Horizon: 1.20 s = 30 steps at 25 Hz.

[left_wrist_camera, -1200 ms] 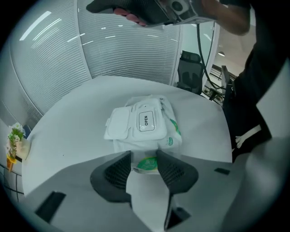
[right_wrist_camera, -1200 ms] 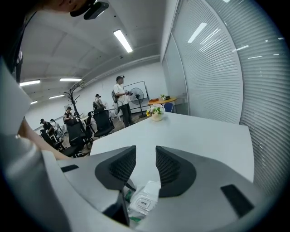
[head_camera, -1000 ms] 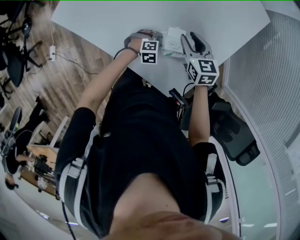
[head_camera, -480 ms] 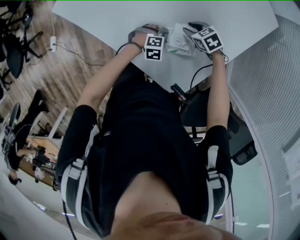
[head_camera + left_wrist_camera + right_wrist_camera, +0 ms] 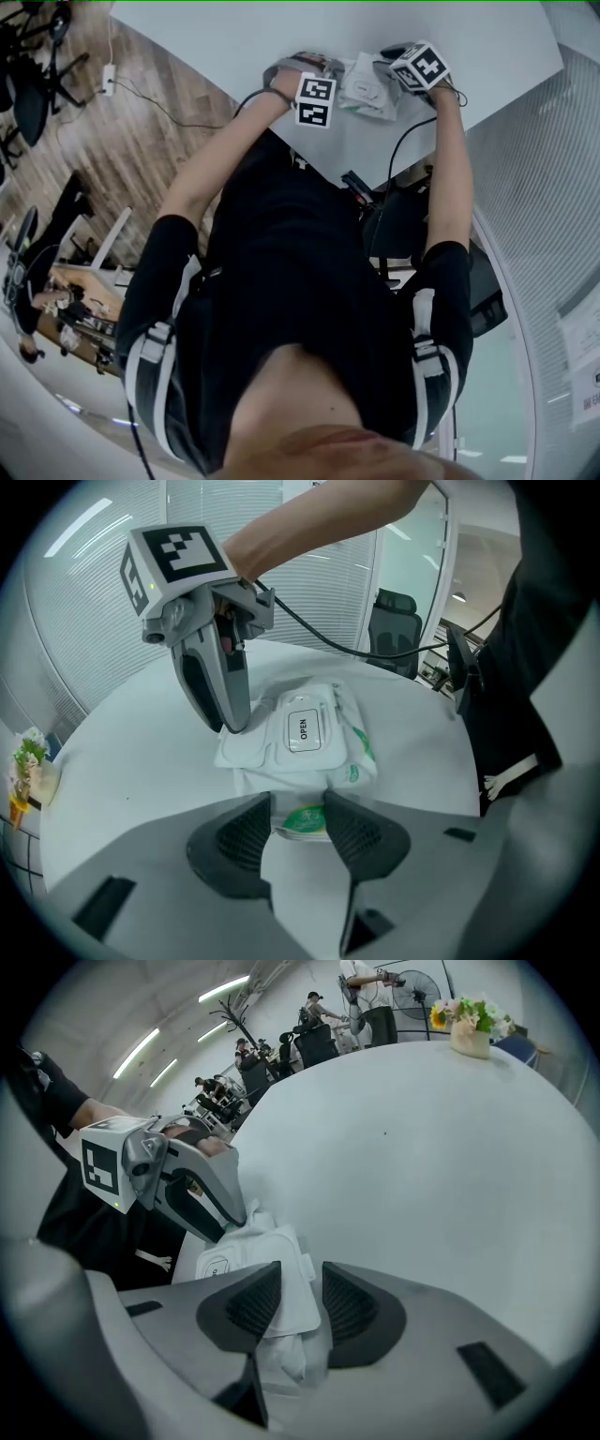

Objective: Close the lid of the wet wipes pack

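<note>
The wet wipes pack [image 5: 305,733] lies on the round white table [image 5: 112,761], its lid with the "OPEN" label [image 5: 302,729] lying flat. My left gripper [image 5: 302,822] is shut on the pack's near, green-printed end. My right gripper [image 5: 230,726] points steeply down, its tips on the pack's far edge beside the lid. In the right gripper view its jaws [image 5: 298,1299] stand open, with the white lid edge [image 5: 281,1283] lying under and between them. In the head view the pack [image 5: 368,89] sits between the left gripper [image 5: 330,73] and the right gripper [image 5: 392,58].
A vase of flowers [image 5: 469,1026] stands at the table's far side. A black office chair [image 5: 394,621] and a black cable [image 5: 356,649] are near the table edge. People sit at desks [image 5: 319,1016] in the background.
My right gripper has come down and tipped over, from above the pack onto its far edge. The left gripper has kept still.
</note>
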{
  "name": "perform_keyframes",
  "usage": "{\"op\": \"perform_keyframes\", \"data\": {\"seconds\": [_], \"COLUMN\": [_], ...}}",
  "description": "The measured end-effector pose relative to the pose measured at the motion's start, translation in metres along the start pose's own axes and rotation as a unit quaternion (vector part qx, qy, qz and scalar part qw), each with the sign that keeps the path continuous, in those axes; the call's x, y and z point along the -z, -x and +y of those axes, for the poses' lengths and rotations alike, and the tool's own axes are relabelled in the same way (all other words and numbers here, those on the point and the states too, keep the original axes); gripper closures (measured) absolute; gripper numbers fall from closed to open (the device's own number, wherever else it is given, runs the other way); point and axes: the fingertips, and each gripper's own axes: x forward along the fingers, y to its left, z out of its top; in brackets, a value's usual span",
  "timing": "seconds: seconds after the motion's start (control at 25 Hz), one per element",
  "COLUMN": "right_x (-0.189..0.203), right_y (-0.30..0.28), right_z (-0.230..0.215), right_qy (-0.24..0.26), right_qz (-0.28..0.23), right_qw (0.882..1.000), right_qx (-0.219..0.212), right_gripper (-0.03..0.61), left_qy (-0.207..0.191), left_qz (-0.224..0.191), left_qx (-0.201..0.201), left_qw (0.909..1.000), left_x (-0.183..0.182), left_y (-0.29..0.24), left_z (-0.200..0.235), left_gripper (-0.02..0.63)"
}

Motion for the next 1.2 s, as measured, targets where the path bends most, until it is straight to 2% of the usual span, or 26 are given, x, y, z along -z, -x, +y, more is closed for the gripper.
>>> {"op": "perform_keyframes", "data": {"seconds": [0.16,0.32,0.52,0.72,1.08,1.2], "right_x": [-0.004,-0.006,-0.011,0.000,0.027,0.034], "right_y": [0.000,0.010,0.028,0.028,0.005,-0.007], "right_z": [0.005,0.008,0.034,0.069,0.104,0.107], "right_qy": [0.007,0.011,0.030,0.054,0.051,0.055], "right_qz": [0.008,0.002,-0.013,-0.020,-0.029,-0.015], "right_qw": [1.000,1.000,0.999,0.997,0.997,0.998], "right_qx": [-0.017,-0.011,-0.034,-0.043,-0.048,-0.027], "right_gripper": [0.450,0.487,0.518,0.520,0.463,0.469], "left_qy": [0.000,0.005,0.019,0.023,0.036,0.043], "left_qz": [0.000,-0.005,-0.009,-0.004,-0.004,-0.005], "left_qx": [-0.003,-0.005,-0.007,-0.014,-0.038,-0.043], "left_qw": [1.0000,1.0000,0.9998,0.9996,0.9986,0.9982], "left_x": [0.001,0.003,0.008,0.009,0.007,0.007], "left_y": [0.003,0.004,0.003,0.000,-0.002,-0.002], "left_z": [0.000,0.000,-0.001,-0.003,-0.003,-0.004], "left_gripper": [0.436,0.436,0.436,0.436,0.437,0.437]}}
